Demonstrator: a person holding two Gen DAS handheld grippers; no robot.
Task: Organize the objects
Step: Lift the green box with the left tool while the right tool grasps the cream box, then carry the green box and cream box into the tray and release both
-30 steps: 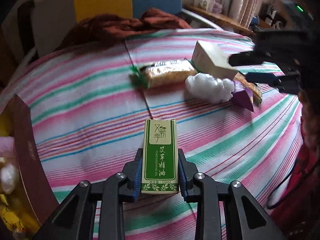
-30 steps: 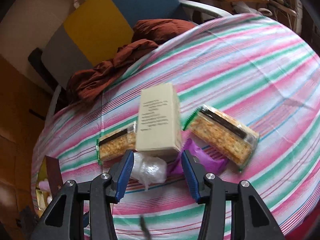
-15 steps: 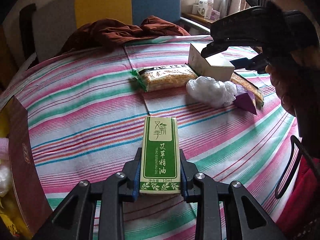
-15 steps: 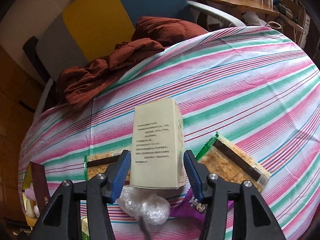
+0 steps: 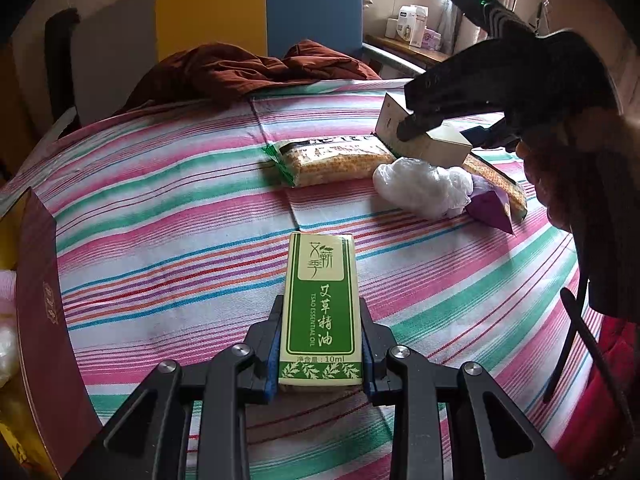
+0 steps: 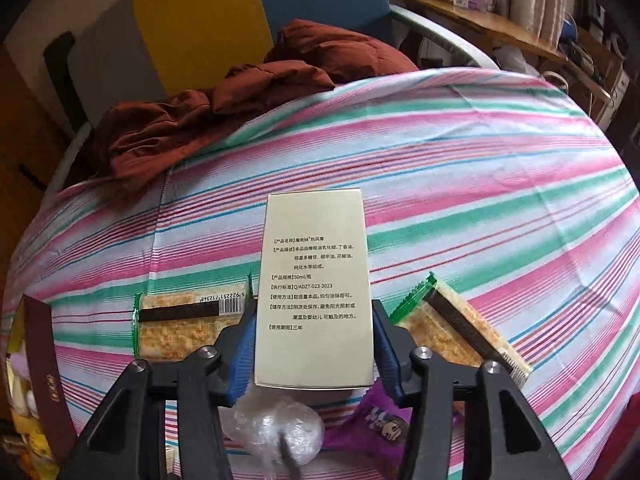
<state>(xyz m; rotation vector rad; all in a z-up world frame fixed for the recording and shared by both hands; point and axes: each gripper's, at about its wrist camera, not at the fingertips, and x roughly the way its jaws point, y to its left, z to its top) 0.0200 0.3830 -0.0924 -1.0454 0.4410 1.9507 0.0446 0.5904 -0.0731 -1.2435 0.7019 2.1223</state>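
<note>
— We start at the left gripper [image 5: 320,354]: it is clamped on the green box [image 5: 320,312], low on its sides, so the label end juts forward over the cloth [image 5: 160,216].

— And the right gripper [image 6: 314,350]?

— Its jaws have just been closing, and the blue pads now sit against both sides of the cream box [image 6: 314,292], near its close end (whether they press hard, we cannot tell).

— Why there?

— We judge the long sides give flat faces to grip. Around it lie two cracker packs [image 6: 188,326], a plastic wad [image 6: 280,436] and a purple packet [image 6: 380,428].

— Where do both go?

— Probably the maroon box [image 5: 40,320] at the left edge, already holding things.
</note>
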